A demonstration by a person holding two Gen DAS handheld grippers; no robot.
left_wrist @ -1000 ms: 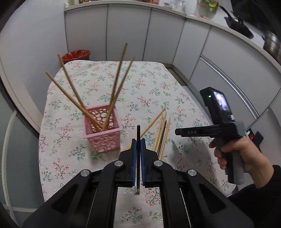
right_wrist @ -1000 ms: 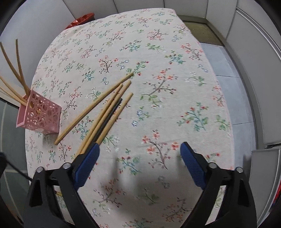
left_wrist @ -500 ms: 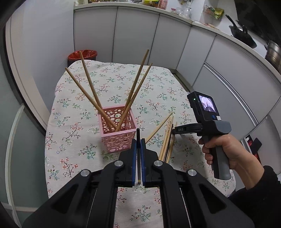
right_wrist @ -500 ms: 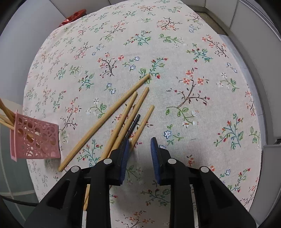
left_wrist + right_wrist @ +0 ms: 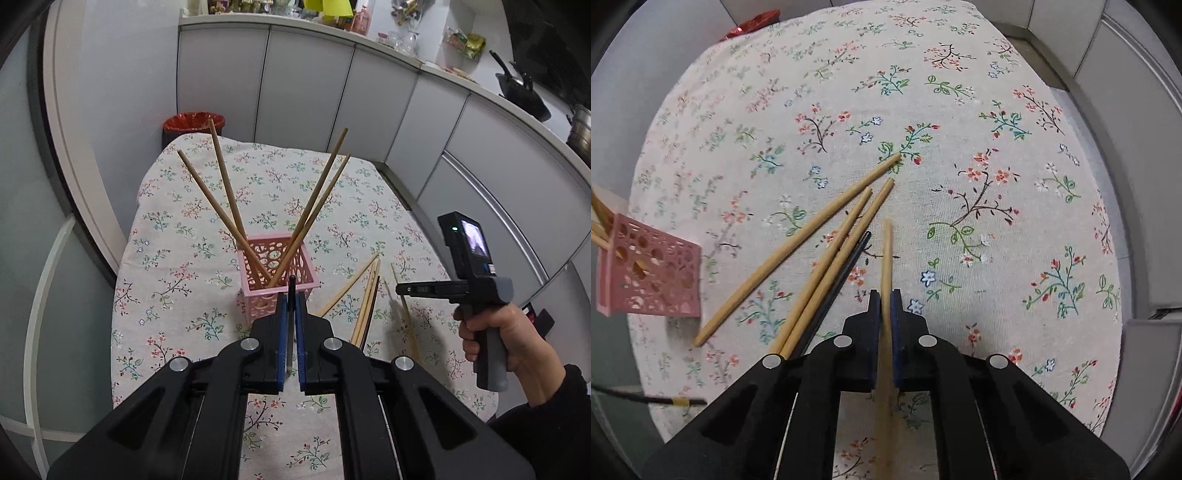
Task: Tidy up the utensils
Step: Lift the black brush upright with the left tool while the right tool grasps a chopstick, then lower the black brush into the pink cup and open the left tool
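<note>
Left tongs (image 5: 291, 319), clenched on 1 black chopstick (image 5: 291, 291), sit just at 6 o'clock of the pink basket (image 5: 291, 286), which holds 4 wooden chopsticks (image 5: 225, 192) leaning outward. Right tongs (image 5: 885, 310) grasp 1 wooden chopstick (image 5: 887, 251) pointing to 12 o'clock. At their 10 o'clock, 3 wooden chopsticks (image 5: 827, 254) and 1 dark chopstick (image 5: 846, 267) lie on the floral surface (image 5: 960, 110).

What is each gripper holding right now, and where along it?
The left gripper is shut on a black chopstick near its upper end. The right gripper is shut on a wooden chopstick around mid-length.
</note>
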